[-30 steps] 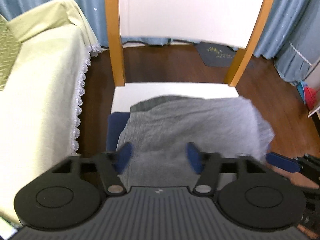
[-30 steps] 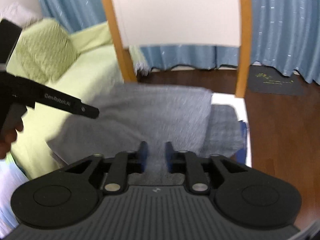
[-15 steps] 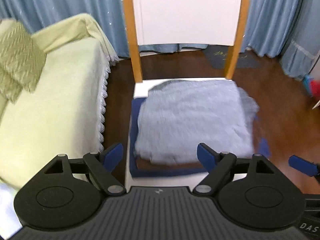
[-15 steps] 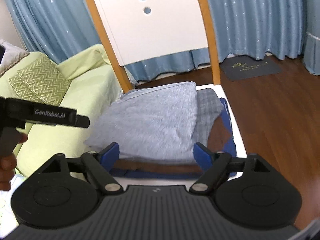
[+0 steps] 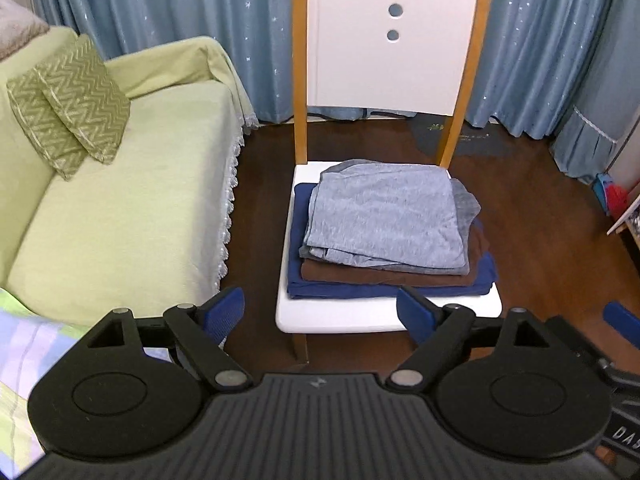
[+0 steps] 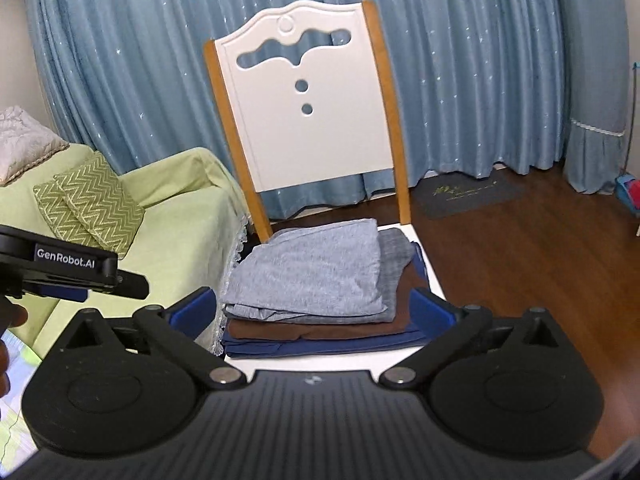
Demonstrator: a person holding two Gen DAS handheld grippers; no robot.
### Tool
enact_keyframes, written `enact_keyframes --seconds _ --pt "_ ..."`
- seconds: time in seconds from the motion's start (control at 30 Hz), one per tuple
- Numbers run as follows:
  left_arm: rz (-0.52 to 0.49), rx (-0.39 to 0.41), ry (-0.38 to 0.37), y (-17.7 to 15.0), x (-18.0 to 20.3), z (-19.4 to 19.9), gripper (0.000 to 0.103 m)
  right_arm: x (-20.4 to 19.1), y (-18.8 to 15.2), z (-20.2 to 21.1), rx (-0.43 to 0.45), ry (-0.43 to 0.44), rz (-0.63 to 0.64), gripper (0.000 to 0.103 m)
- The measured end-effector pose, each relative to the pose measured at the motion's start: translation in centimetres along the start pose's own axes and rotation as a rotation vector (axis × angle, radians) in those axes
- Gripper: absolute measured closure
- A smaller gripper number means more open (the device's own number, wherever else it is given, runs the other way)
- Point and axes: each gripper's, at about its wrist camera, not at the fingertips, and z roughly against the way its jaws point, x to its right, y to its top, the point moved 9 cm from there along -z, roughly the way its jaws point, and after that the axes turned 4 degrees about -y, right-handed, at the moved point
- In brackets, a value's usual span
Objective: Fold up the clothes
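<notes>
Both sets of fingers are spread wide and empty: the right gripper [image 6: 311, 312] has just opened up, nothing between its pads, and the left gripper [image 5: 320, 312] hangs near it. The grey shirt [image 5: 384, 216] lies folded atop the stack [image 6: 320, 332] on the chair [image 5: 384, 312], apparently released there as finished.

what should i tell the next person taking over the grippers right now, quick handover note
Left gripper: open, nothing between the jaws, held back from the chair.
Right gripper: jaws have just been opening, now wide and empty.
Clothes: folded light grey top lies on top of the stack on the chair seat, over a darker grey piece, a brown one and a navy one.
Done: grey top folded and placed; the stack looks fairly tidy.
Left: no unfolded garment is clearly in view. A patterned cloth shows at the lower left edge; check it.
</notes>
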Motion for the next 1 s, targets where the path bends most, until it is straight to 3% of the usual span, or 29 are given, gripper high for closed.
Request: enact_keyframes --seconds 0.23,0.4,0.57,0.77,1.0 --pt "-0.029 -0.009 -0.022 -0.4 1.4 3.2 0.016 -0.5 1.9 3.8 0.072 -0.047 0.017 0.001" --pt "0.057 -0.088 -0.119 -1.2 1.3 4.5 0.017 -0.5 2.6 5.0 0.061 -0.015 -0.068 0.001" --pt "0.005 -0.101 -0.065 -1.5 1.1 5.3 0.017 -0.9 3.0 5.7 0.004 0.055 -0.162 0.001" --pt "-0.06 -0.06 -0.026 -1.4 1.2 6.5 0.017 -1.4 3.1 6.1 -0.047 0.033 -0.171 0.001" --pt "-0.094 -0.061 -0.048 -2.0 2.1 7.0 0.017 -1.2 2.6 7.2 -0.067 -0.029 -0.138 0.001"
